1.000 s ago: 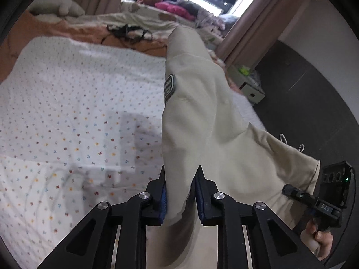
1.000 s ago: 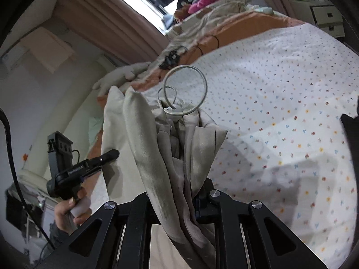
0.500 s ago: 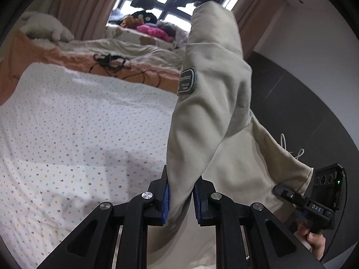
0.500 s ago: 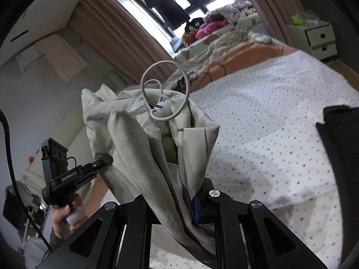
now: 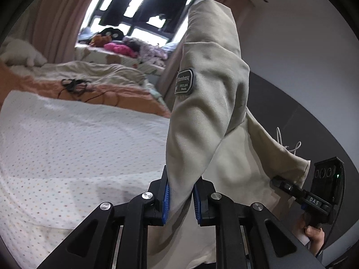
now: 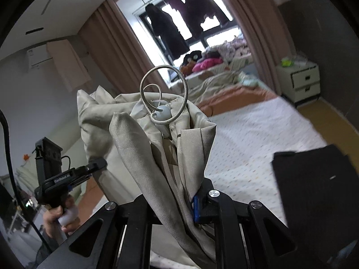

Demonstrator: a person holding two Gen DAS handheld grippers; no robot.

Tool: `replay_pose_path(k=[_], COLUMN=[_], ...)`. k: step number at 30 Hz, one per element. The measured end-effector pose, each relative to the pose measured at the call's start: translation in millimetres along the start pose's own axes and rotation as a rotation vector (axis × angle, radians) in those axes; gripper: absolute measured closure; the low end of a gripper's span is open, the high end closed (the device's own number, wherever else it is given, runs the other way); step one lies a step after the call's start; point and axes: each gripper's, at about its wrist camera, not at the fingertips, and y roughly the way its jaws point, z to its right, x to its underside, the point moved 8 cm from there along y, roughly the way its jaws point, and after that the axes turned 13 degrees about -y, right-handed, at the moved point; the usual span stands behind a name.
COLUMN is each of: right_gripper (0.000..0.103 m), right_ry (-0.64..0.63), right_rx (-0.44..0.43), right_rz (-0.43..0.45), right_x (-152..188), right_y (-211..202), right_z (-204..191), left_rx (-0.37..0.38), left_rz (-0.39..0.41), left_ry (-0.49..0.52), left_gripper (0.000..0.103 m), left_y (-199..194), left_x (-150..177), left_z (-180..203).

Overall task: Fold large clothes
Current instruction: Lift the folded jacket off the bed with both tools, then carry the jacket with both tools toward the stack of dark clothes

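Jacket [image 5: 208, 103] cloth is hanging in the air above the bed [image 5: 74, 139], near its foot edge, pinched at two spots. On the left, the left gripper [image 5: 180, 198] is clamping a sleeve fold between nearly closed blue pads, the sleeve running up and away from it. On the right, the right gripper [image 6: 179, 204] is squeezing a bunched hem with its cord loop [image 6: 165, 94]. The garment's long span is stretching between both hands, so each seems equally placed for laying it flat.

patch [image 5: 184, 82]: lettering too small to read; jacket [image 6: 157, 157]: hides right hand-held gripper [image 6: 177, 204] left pad
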Motion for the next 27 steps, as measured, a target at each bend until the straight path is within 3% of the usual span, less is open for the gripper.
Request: replay_pose_path(k=[10, 19, 27], right_gripper=[0.09, 0.09, 0.09], right_ry=[-0.044, -0.049, -0.021], right_rx=[0.12, 0.239, 0.354], right_rz=[0.073, 0.106, 0.106], right_x=[-20.3, -13.7, -12.6], right_y=[-97.9, -171.9, -205.4], right_z=[46.1, 95.3, 142.7], left_rx=[0.073, 0.128, 0.181], left_rz=[-0.03, -0.087, -0.16], left_ry=[0.075, 0.124, 0.138], left_gripper=[0.085, 0.085, 0.085], left_y=[15.8, 37.2, 67.6], left_x=[31.2, 72.8, 99.0], left_z=[107.8, 187.3, 224.3])
